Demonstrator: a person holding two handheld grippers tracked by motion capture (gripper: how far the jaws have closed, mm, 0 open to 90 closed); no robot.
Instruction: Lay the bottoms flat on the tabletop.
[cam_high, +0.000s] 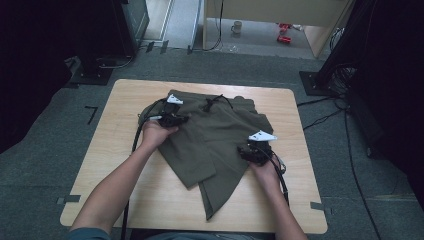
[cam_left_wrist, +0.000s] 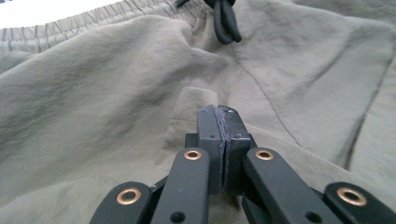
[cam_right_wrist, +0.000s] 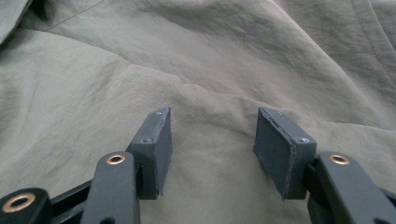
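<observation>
An olive-green pair of shorts (cam_high: 215, 140) lies crumpled across the middle of the wooden table (cam_high: 110, 150), its black drawstring (cam_high: 212, 102) at the far edge. My left gripper (cam_high: 182, 119) is at the garment's left part, shut on a small raised fold of the fabric (cam_left_wrist: 194, 100); the pads (cam_left_wrist: 208, 126) press flat together. The elastic waistband (cam_left_wrist: 70, 25) and the drawstring (cam_left_wrist: 226, 23) lie beyond it. My right gripper (cam_high: 245, 152) rests at the garment's right edge, open, with flat cloth (cam_right_wrist: 210, 70) between and under its pads (cam_right_wrist: 156, 140).
Bare tabletop surrounds the garment at the left, right and near sides. Past the table, on the floor, stand a mug (cam_high: 236, 27) and red items (cam_high: 284, 32). Dark stands and cables (cam_high: 325, 117) flank the table.
</observation>
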